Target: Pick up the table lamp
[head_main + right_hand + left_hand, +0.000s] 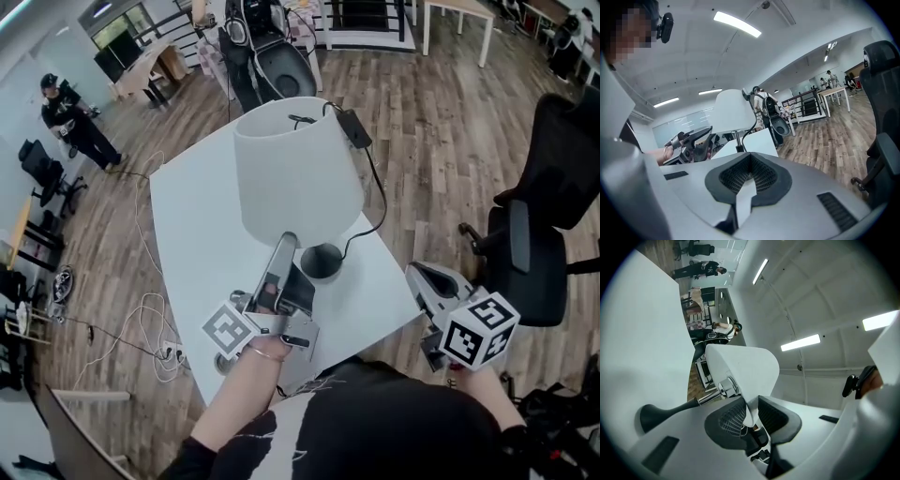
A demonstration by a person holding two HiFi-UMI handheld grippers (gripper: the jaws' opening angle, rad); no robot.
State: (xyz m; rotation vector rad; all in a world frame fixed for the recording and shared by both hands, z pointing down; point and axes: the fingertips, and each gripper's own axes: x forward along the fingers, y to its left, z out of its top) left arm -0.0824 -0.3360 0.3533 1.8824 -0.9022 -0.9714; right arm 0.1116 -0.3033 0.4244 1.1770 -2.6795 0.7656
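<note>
Closest to us, our right gripper (422, 278) hangs off the right edge of the white rectangular desk (192, 234). Its fingers are pressed together on nothing, and it is well apart from the lamp.

Our left gripper (750, 411) reaches up and forward over the desk. Its fingers pinch the lower rim of the table lamp (295, 173), which has a white cone-shaped fabric shade on a slim metal stem and a round black base (322, 261). The thin edge of the shade runs straight down between the ribbed pads.

So we judge the grasp made. The lift itself does not look done. The base appears to sit on the desk just beyond our left gripper, though we cannot tell whether it has come slightly free.

What is left is to raise the lamp clear. A grip on the shade alone may let the heavy base swing. The thin black power cable (377, 192) trails from the base across the far side of the desk and will have to follow.

Beyond the desk are a black office chair (553, 178) and wood-plank floor (422, 122).
</note>
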